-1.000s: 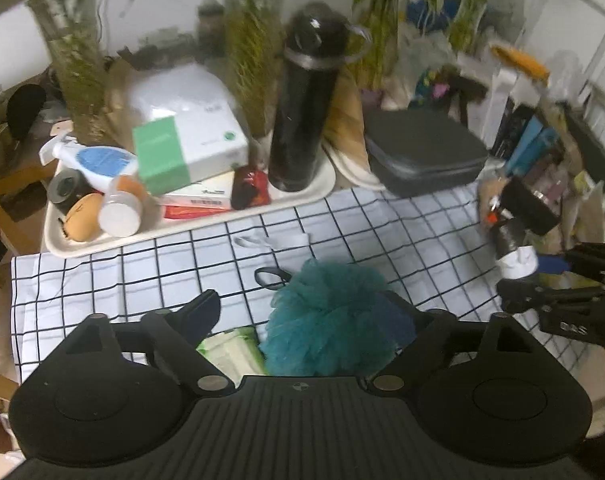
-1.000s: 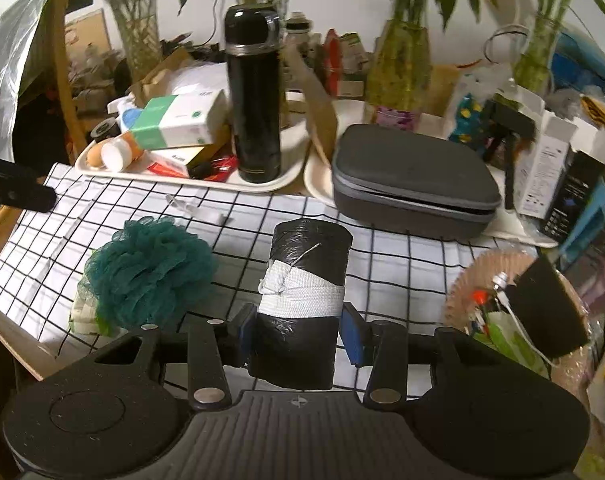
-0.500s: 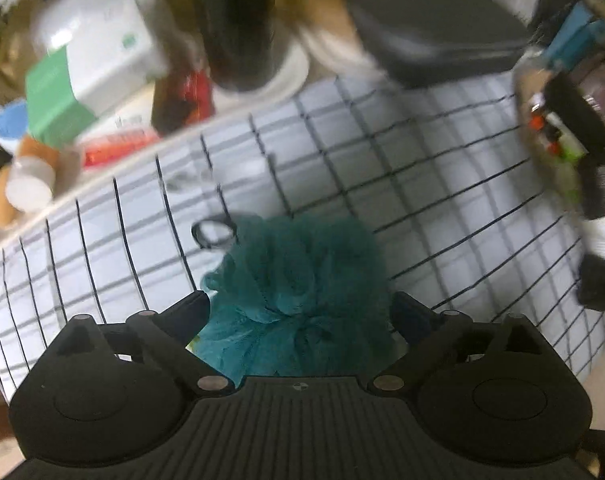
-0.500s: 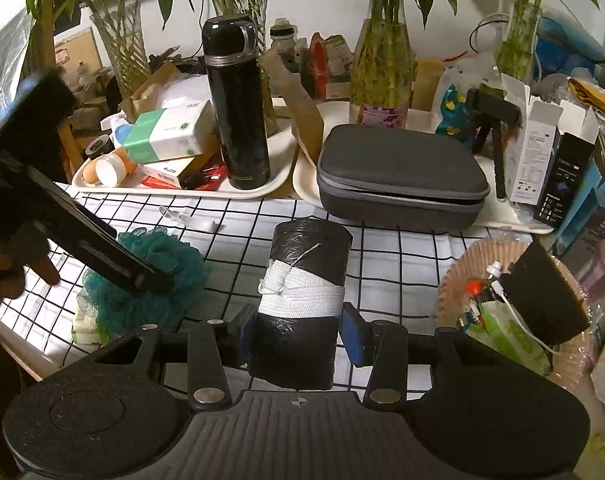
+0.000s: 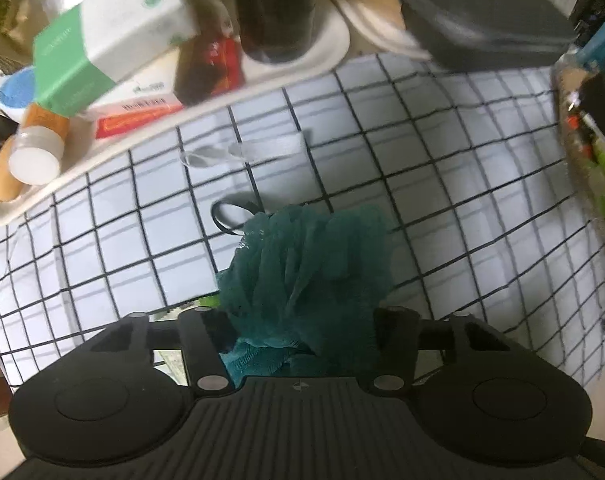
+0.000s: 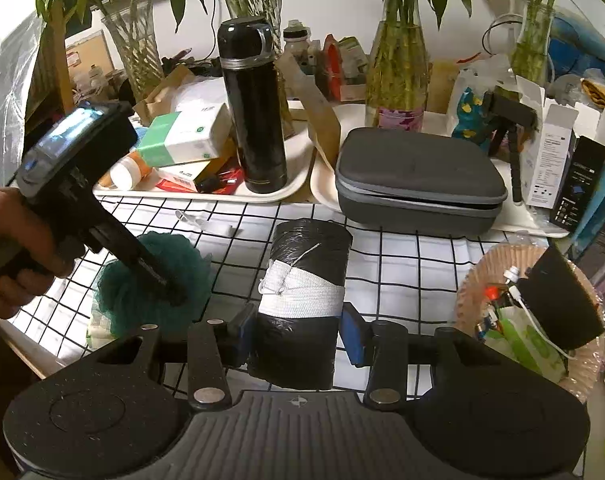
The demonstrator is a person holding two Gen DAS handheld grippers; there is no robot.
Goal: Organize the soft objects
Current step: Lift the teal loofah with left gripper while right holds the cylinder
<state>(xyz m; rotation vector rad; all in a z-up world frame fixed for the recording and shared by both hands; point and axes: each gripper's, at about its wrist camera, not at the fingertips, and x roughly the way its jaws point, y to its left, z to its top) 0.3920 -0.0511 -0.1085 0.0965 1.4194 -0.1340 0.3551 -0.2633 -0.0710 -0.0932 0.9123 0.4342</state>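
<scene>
A teal mesh bath pouf (image 5: pixel 310 272) lies on the black-and-white checked cloth (image 5: pixel 442 200), partly over a green-and-white packet (image 6: pixel 96 330). My left gripper (image 5: pixel 302 320) points straight down over it. Its jaws are closing, and both fingers press into the pouf's sides. From the right wrist view, a hand holds that left gripper (image 6: pixel 170 292) with its tips sunk into the pouf (image 6: pixel 142 312). My right gripper (image 6: pixel 298 328) is shut on a black roll of bags with a white band (image 6: pixel 306 280), held just above the cloth.
Behind the cloth a white tray (image 6: pixel 286 192) carries a black flask (image 6: pixel 252 112), boxes and a small bottle. A grey zip case (image 6: pixel 418 176) sits at the back right. A round paper basket (image 6: pixel 474 280) with small items stands at the right edge. Glass vases line the back.
My left gripper came down over the pouf and its jaws narrowed from wide apart to pressing on it. The right gripper and its roll stayed put.
</scene>
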